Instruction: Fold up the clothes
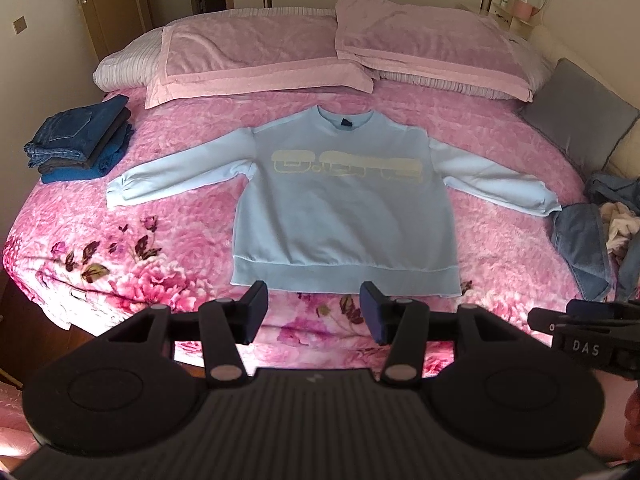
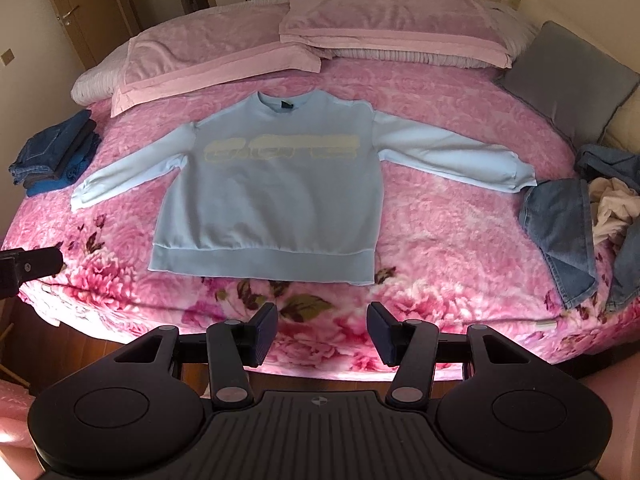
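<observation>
In the left wrist view we see a light blue long-sleeved sweatshirt (image 1: 344, 208) spread flat, front up, across the middle of the frame on a pink floral plush bedspread (image 1: 500, 248); both sleeves reach out to the sides, a pale yellow blocky print runs across the chest, the neck points toward the top of the frame and the wide ribbed hem lies nearest us. Our left gripper (image 1: 314, 312) sits at the lower centre, its jaws apart with nothing between them, just below the hem. At the left edge is a folded stack of dark blue jeans and garments (image 1: 80, 140), at the right edge a loose heap of faded denim and cream clothes (image 1: 592, 240), and two pink pillows (image 1: 256, 60) fill the top. In the right wrist view the sweatshirt (image 2: 272, 200) lies left of centre, equally flat, its hem a straight band. Our right gripper (image 2: 322, 334) sits at the lower centre with jaws apart and empty, over the bedspread's (image 2: 460, 240) edge, clear of the hem.
</observation>
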